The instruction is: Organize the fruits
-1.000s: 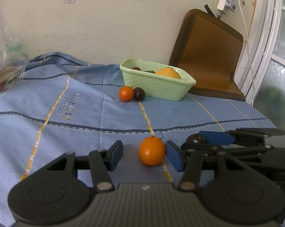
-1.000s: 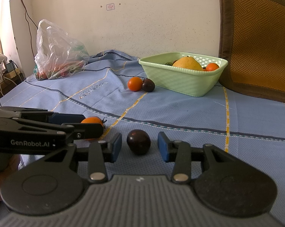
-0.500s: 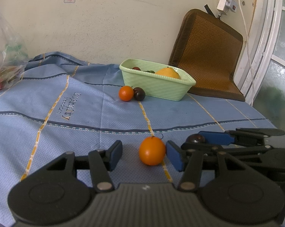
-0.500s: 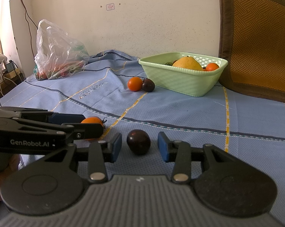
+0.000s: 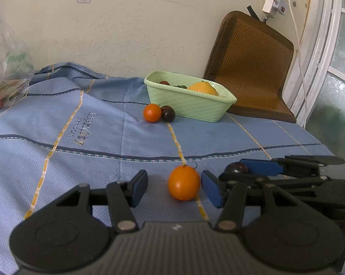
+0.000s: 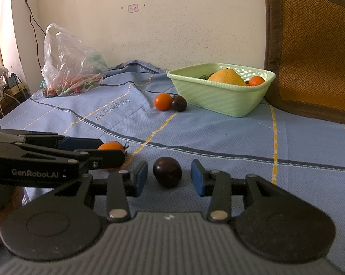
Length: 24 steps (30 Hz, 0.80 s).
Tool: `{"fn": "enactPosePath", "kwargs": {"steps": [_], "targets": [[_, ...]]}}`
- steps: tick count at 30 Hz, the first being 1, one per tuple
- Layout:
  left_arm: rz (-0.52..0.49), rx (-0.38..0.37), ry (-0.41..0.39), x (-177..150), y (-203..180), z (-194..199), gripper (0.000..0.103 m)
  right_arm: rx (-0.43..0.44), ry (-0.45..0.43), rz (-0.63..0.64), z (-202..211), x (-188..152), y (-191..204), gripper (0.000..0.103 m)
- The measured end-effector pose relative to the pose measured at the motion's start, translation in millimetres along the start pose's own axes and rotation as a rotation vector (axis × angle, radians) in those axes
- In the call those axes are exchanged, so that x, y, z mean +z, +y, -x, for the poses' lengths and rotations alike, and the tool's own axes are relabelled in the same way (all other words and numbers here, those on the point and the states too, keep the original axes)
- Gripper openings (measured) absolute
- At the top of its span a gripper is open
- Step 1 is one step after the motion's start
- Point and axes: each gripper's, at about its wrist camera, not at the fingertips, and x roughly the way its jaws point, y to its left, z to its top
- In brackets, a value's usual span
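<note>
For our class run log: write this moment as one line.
left gripper: open, around orange tomato | right gripper: open, around dark tomato

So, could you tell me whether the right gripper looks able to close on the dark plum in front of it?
Probably yes. The dark plum already lies on the cloth between the open fingers of the right gripper, with a gap on both sides and nothing in between. The left gripper sits off to the side around the orange fruit.

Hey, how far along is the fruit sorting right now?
Partly done. The green basket already holds a large yellow fruit and a few small ones. In hand: nothing gripped yet. The left gripper brackets an orange tomato and the right gripper a dark plum, jaws open with gaps either side. Left: those two, plus an orange and dark pair beside the basket.
</note>
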Motion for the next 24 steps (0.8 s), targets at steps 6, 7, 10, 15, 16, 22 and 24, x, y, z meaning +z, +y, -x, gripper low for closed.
{"fn": "enactPosePath", "kwargs": {"steps": [6, 7, 10, 15, 16, 22, 24], "targets": [[0.001, 0.000, 0.000, 0.1, 0.0, 0.0, 0.053, 0.000, 0.000, 0.000, -0.1, 0.1, 0.0, 0.045], [0.002, 0.000, 0.000, -0.3, -0.1, 0.2, 0.054, 0.000, 0.000, 0.000, -0.1, 0.1, -0.2, 0.045], [0.002, 0.000, 0.000, -0.3, -0.2, 0.1, 0.054, 0.001, 0.000, -0.001, -0.3, 0.1, -0.4, 0.045], [0.002, 0.001, 0.001, -0.1, 0.0, 0.1, 0.054, 0.001, 0.001, -0.001, -0.5, 0.2, -0.7, 0.045], [0.002, 0.001, 0.001, 0.0, 0.1, 0.1, 0.054, 0.001, 0.001, -0.001, -0.5, 0.3, -0.8, 0.045], [0.001, -0.008, 0.004, 0.0, 0.1, 0.2, 0.058, -0.009, 0.000, -0.001, 1.3, -0.4, 0.0, 0.045], [0.001, -0.018, 0.006, -0.3, -0.6, -0.4, 0.062, -0.017, -0.002, -0.004, 3.6, -1.5, 0.2, 0.045]]}}
